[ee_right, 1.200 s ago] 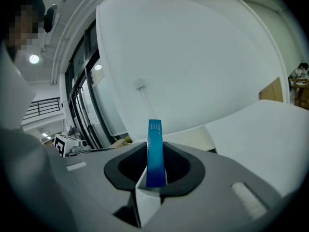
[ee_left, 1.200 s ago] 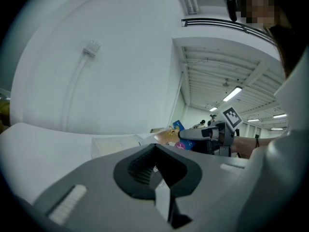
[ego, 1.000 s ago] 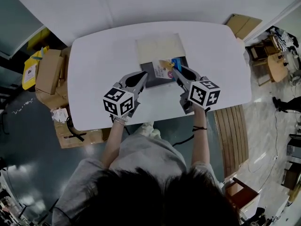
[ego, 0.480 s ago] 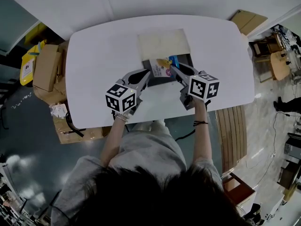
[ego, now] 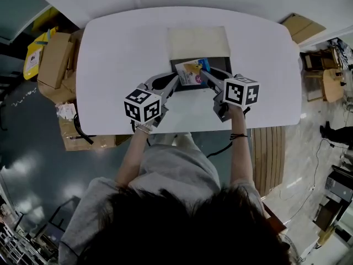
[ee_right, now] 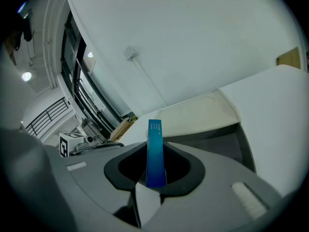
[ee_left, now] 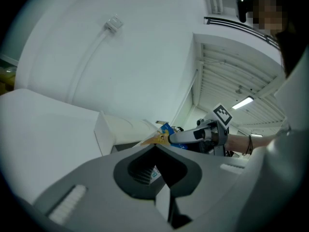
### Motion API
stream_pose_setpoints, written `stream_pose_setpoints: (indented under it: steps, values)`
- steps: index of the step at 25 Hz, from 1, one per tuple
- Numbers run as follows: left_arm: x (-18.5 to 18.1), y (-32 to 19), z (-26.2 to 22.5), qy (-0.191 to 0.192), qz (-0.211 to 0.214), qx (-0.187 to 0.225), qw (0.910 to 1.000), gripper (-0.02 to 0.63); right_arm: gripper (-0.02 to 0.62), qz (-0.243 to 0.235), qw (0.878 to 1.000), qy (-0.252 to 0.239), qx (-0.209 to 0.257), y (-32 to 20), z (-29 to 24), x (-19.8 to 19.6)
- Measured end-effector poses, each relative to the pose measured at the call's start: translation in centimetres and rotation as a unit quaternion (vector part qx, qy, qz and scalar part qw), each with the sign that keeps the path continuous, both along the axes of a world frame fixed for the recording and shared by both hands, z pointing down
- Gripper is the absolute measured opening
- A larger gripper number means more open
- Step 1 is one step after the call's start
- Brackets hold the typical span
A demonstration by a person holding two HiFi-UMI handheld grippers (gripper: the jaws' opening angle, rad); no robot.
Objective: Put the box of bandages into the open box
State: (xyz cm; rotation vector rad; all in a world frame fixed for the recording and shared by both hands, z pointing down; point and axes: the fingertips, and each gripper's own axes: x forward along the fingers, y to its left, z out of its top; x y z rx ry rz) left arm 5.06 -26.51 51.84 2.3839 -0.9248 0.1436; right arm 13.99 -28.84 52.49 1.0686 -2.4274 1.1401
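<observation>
Over white table (ego: 116, 54), right gripper's (ego: 204, 75) fingers (ego: 214, 81) pinch the bandage box (ego: 191, 72).

White table (ego: 118, 54), cardboard boxes (ego: 55, 62) (stacked beside), glossy floor (ego: 33, 167)

The box of bandages (ego: 192, 72) sits between the left claw (ego: 175, 81) and the right claw (ego: 204, 74), with its left edge in the left claw's jaws and its right edge in the right claw's. It hangs over the hollow of the open box (ego: 222, 65), which rests on the table (ego: 110, 54) just ahead of both claws, with its lid (ego: 197, 42) on the far side. Off the table, cardboard boxes (ego: 55, 65) stand on the floor (ego: 33, 148) to the left claw's left, and a slatted board (ego: 270, 153) lies to the right claw's right.
</observation>
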Motion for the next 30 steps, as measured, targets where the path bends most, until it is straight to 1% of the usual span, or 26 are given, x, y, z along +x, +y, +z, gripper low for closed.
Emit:
stream_pose_setpoints:
  steps: [8, 12, 16, 24, 30]
  values:
    - [-0.1, -0.1, 0.5, -0.009, -0.014, -0.002, 0.9999, -0.006, 0.104, -0.030, 0.999, 0.001, -0.023, -0.3, 0.8, -0.2]
    - [-0.2, 0.0, 0.9, -0.012, -0.019, -0.004, 0.9997, -0.006, 0.104, -0.036, 0.999, -0.012, -0.034, -0.5, 1.1, -0.2]
    - [-0.2, 0.0, 1.1, -0.012, -0.025, -0.006, 0.9996, -0.006, 0.104, -0.047, 0.997, 0.001, -0.053, -0.3, 2.0, -0.2]
    - [0.0, 0.1, 1.8, -0.009, -0.026, -0.012, 0.9995, -0.006, 0.109, -0.039, 0.994, -0.003, -0.100, -0.6, 3.2, 0.1]
    - [0.1, 0.0, 1.7, -0.008, -0.024, -0.010, 0.9996, -0.006, 0.117, -0.021, 0.990, 0.002, -0.139, -0.9, 4.2, 0.7]
